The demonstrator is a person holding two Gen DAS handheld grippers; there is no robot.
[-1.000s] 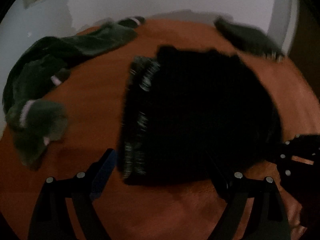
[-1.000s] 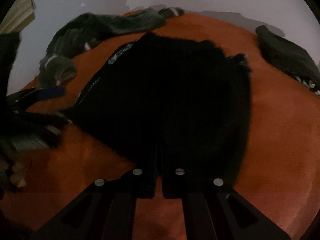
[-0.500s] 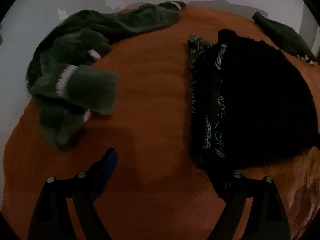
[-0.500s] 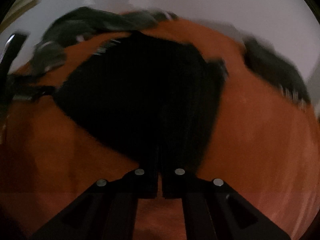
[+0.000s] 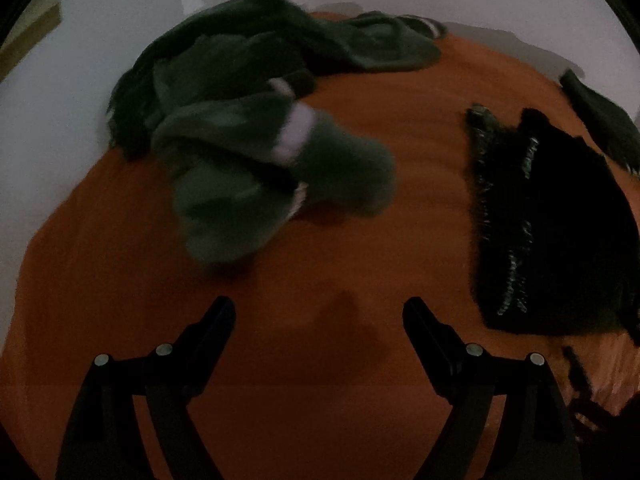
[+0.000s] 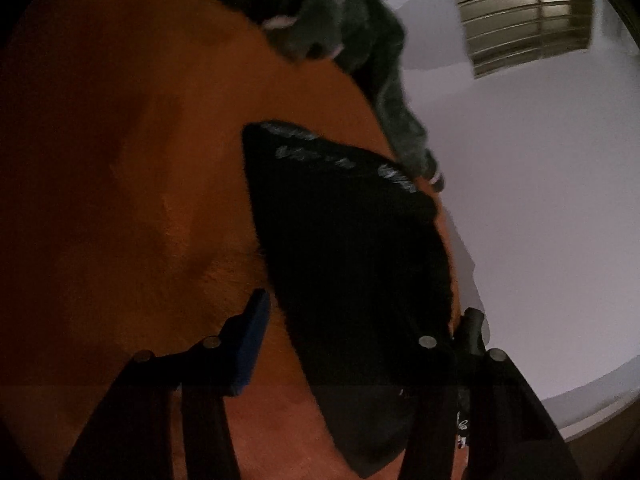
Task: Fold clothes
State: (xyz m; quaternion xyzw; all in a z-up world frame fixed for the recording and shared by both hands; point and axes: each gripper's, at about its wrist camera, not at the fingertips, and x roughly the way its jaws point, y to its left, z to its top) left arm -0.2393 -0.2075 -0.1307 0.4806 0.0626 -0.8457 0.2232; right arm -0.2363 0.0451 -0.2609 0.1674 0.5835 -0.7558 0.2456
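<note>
The folded black garment point(image 5: 560, 224) lies flat on the orange surface point(image 5: 280, 360), toward its right edge, a patterned trim along one side. A crumpled green garment point(image 5: 256, 128) is heaped well apart at the far left. The left tongs point(image 5: 318, 320) gape wide and empty over bare orange. The right tongs point(image 6: 360, 320) also stand wide apart, the black garment's near end between their fingers, ungripped.

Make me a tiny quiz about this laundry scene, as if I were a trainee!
1. True or false: the left hand-held gripper is open and empty.
2. Which garment lies crumpled at the far left of the orange surface: A) green sweater, B) black folded garment?
3. Fill in: the right hand-held gripper has its fingers spread either side of the ____ garment.

Key: 1 true; 2 A; 3 black.
</note>
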